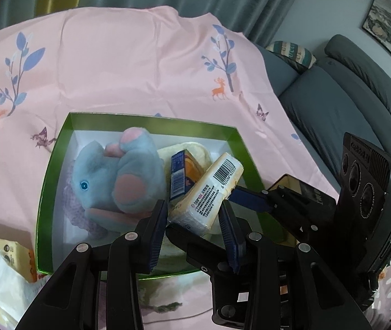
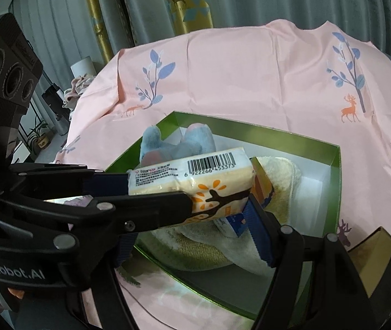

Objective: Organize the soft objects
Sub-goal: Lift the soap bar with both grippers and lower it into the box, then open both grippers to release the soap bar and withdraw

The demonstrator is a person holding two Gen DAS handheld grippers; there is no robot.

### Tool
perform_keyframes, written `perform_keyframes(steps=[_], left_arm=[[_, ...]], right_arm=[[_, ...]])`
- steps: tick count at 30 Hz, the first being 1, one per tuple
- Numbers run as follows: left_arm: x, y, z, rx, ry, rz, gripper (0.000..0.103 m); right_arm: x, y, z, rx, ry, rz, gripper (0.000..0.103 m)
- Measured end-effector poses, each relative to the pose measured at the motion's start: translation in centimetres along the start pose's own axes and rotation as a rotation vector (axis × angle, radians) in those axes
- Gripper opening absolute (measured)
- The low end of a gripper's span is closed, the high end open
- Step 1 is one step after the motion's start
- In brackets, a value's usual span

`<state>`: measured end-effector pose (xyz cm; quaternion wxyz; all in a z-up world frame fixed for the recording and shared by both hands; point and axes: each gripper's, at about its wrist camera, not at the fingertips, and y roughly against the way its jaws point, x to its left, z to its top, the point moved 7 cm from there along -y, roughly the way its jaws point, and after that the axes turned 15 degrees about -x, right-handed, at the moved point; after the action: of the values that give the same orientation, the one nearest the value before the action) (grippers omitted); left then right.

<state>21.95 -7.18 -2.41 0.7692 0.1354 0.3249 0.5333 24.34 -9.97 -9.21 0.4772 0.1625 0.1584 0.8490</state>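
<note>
Pink printed cloth (image 1: pixel 129 63) over the table, grey sofa (image 1: pixel 341 104) beyond. Both grippers tilted down over the green box (image 1: pixel 55 165): left gripper (image 1: pixel 192 220) and right gripper (image 2: pixel 217 200) each clamped on the tissue pack (image 1: pixel 209 192).

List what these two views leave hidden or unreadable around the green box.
- Right wrist view: plush elephant mostly behind the tissue pack.
- Right wrist view: one right gripper finger covered by the left gripper; hold unclear.
- Left wrist view: purple knit item buried under the elephant.
- Left wrist view: packet cut off at the edge.
</note>
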Motion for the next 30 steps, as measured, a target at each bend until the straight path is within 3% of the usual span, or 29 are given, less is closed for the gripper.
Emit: perform_keyframes(steps=[26, 30], left_arm=[[0.8, -0.9, -0.5, 0.036, 0.006, 0.035, 0.039], [0.7, -0.8, -0.5, 0.04, -0.004, 0.065, 0.052]], right_arm=[[-0.4, -1.2, -0.8, 0.059, -0.01, -0.032, 0.073], [-0.4, -0.8, -0.9, 0.058, -0.012, -0.048, 0.074]])
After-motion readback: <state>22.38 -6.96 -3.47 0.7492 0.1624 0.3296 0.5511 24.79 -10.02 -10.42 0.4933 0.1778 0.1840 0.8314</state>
